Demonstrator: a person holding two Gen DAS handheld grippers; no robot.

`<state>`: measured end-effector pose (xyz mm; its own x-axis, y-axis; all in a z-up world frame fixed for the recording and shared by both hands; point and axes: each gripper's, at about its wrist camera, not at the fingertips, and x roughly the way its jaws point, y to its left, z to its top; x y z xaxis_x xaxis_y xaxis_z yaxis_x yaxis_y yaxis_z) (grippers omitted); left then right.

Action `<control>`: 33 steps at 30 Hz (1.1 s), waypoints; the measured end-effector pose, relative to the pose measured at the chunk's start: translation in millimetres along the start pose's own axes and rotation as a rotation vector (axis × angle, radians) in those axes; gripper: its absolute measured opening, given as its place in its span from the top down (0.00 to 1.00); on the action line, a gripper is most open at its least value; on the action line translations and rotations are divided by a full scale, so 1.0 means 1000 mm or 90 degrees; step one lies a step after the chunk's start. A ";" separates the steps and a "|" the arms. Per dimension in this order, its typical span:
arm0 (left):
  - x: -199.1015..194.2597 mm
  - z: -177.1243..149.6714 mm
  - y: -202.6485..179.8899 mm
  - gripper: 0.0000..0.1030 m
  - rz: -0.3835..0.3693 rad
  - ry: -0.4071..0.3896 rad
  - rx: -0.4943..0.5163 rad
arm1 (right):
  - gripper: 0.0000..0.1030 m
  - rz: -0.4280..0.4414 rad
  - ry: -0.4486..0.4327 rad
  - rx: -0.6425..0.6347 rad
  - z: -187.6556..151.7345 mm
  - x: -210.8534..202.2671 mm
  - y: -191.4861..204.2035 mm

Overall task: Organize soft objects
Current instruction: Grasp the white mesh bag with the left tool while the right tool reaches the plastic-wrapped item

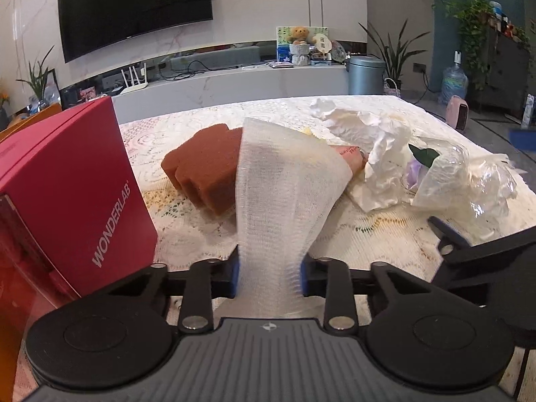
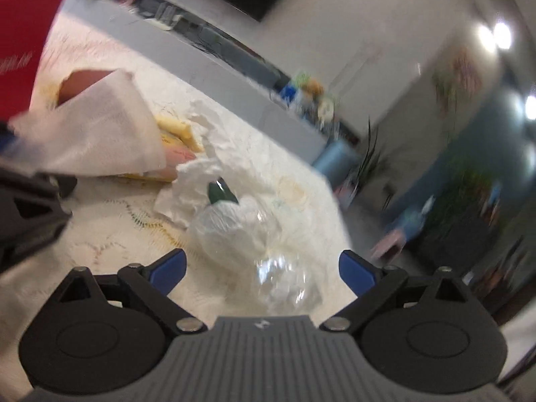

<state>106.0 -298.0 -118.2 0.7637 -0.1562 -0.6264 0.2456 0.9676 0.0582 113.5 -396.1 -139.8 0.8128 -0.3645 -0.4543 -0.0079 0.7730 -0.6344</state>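
Gauze was what the left claw (image 1: 270, 276) held: a white, loosely woven gauze cloth (image 1: 281, 181), pinched between the blue pads at its narrow lower end and fanning upward over the middle of the lace-covered bench (image 1: 368, 234). It looked feather-light and limp, unlikely to slip from rubber pads, though a grip on one gathered end would let the rest droop and drag. Behind it lay a brown notched sponge block (image 1: 201, 167), springy and easy to squeeze across its flat faces, and to the right a crumpled white tissue paper wad (image 1: 375, 154), which would tear if tugged.

The right claw (image 2: 263, 268) stood wide with nothing between its pads, hovering just over a clear crinkled plastic bag (image 2: 254, 234) with white stuffing. That bag looked slick and puffy, best taken at a bunched fold, not across its smooth bulge.

The left wrist view alone showed the red cardboard box printed WONDERLAB (image 1: 77, 181) in full, standing at the bench's left edge, possibly the intended container. The right wrist view, blurred, alone showed the bag lying close under the open claw, and a yellow packet (image 2: 177, 130) behind the cloth.
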 end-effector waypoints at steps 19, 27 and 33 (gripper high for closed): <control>-0.004 0.001 0.008 0.87 -0.005 0.026 -0.002 | 0.31 -0.049 0.019 -0.036 0.002 0.032 0.023; -0.003 0.002 0.012 0.85 -0.013 0.035 -0.008 | 0.47 -0.038 0.035 -0.003 0.007 0.032 0.018; -0.003 0.002 0.012 0.84 -0.009 0.041 -0.009 | 0.52 -0.010 -0.019 0.126 0.011 0.019 -0.009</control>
<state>108.3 -286.1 -113.8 0.7198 -0.1576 -0.6761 0.2476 0.9681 0.0380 135.7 -404.0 -136.2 0.8287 -0.3644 -0.4248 0.1170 0.8550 -0.5052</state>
